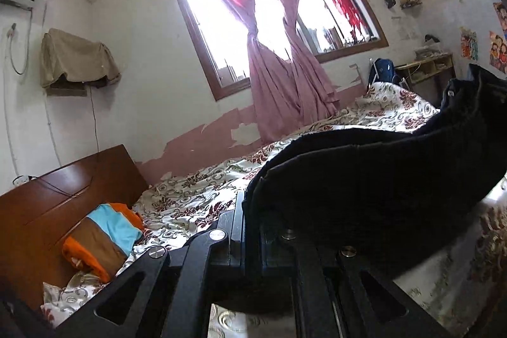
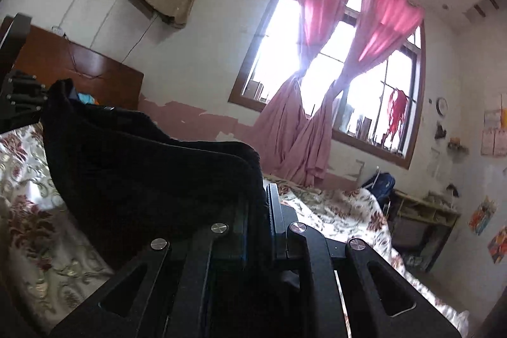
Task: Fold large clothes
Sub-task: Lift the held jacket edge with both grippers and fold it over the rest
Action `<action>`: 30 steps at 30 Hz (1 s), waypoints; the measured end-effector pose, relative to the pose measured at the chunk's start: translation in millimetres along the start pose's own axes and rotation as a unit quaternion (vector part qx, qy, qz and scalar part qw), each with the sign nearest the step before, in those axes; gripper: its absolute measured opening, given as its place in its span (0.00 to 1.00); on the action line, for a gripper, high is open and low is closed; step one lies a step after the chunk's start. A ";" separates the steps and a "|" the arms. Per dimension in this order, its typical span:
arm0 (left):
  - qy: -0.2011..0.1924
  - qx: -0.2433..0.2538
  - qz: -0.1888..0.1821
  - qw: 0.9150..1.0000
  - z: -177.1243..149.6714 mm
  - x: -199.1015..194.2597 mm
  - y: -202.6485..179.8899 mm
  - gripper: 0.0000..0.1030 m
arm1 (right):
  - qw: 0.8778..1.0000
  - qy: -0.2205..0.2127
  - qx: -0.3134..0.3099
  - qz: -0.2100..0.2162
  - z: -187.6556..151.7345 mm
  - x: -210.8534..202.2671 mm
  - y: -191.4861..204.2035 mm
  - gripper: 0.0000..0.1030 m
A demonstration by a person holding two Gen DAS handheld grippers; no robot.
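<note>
Dark garment (image 1: 380,179), thick and soft, hangs doubled between my two tongs above the flower-patterned bed (image 1: 196,195), sagging in the middle like heavy knit or fleece. My left tongs (image 1: 253,230) are closed on one folded end and my right tongs (image 2: 263,227) are closed on the other, each pinching two layers near the edge. I judge it limp, fairly weighty and not slippery, best held at the corners; beyond lie a wooden headboard (image 1: 63,195), a colourful folded pile (image 1: 104,239) and pink curtains (image 1: 272,53).
</note>
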State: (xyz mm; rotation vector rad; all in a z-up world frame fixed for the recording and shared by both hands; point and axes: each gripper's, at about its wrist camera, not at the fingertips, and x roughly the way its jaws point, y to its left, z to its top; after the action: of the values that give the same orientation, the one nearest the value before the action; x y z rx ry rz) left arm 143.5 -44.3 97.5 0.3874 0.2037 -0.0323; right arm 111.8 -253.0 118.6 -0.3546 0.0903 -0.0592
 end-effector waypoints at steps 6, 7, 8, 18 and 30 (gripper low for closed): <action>0.027 0.008 0.008 1.000 31.5 67.8 -2.9 0.06 | 1.000 0.004 -0.021 0.002 30.9 66.1 -3.8 0.07; 0.029 0.009 0.010 0.999 34.6 77.7 -4.2 0.06 | 1.000 0.005 -0.020 0.000 34.7 78.8 -5.7 0.06; 0.033 0.009 0.013 0.999 39.6 93.4 -7.1 0.06 | 1.000 0.006 -0.020 -0.003 37.6 91.4 -7.1 0.05; 0.047 0.000 0.027 0.999 41.2 192.5 -40.0 0.06 | 0.997 0.073 0.020 0.017 14.4 197.0 -18.7 0.00; 0.127 -0.034 0.044 0.990 25.2 312.5 -52.4 0.06 | 0.983 0.156 0.093 0.027 -63.0 239.2 -37.4 0.01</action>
State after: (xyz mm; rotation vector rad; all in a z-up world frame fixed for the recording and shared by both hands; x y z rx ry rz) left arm 450.6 -99.9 37.3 0.3312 0.4377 0.1105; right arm 341.9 -327.3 54.2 -0.1529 0.4018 -0.0687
